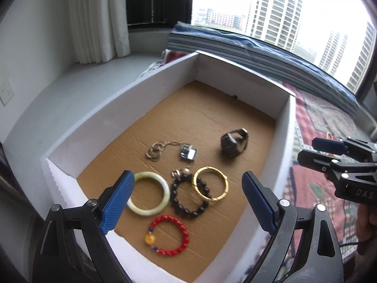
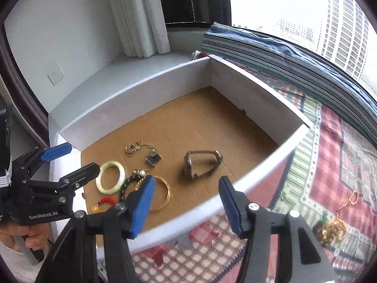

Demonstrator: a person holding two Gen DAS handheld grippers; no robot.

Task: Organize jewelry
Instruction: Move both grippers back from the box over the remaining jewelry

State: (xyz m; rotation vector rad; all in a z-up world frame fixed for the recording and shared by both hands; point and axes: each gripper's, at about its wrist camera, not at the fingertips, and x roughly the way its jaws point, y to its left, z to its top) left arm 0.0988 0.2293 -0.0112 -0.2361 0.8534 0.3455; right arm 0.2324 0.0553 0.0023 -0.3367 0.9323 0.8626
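Both claws hang open and empty – left claw [image 1: 188,204] over the bracelets [image 1: 188,193] already in the box [image 1: 146,85], right claw [image 2: 187,206] at its rim – so the next move is likely fetching the gold chains [image 2: 334,226] lying outside on the patterned cloth [image 2: 329,141].

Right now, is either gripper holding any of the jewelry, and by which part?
Nothing is held. The left gripper hangs open above the bracelets in the box, and the right gripper is open over the box's near wall, pads bare.

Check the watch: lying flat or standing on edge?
On edge: the watch rests on its side in the box, strap looped upward.
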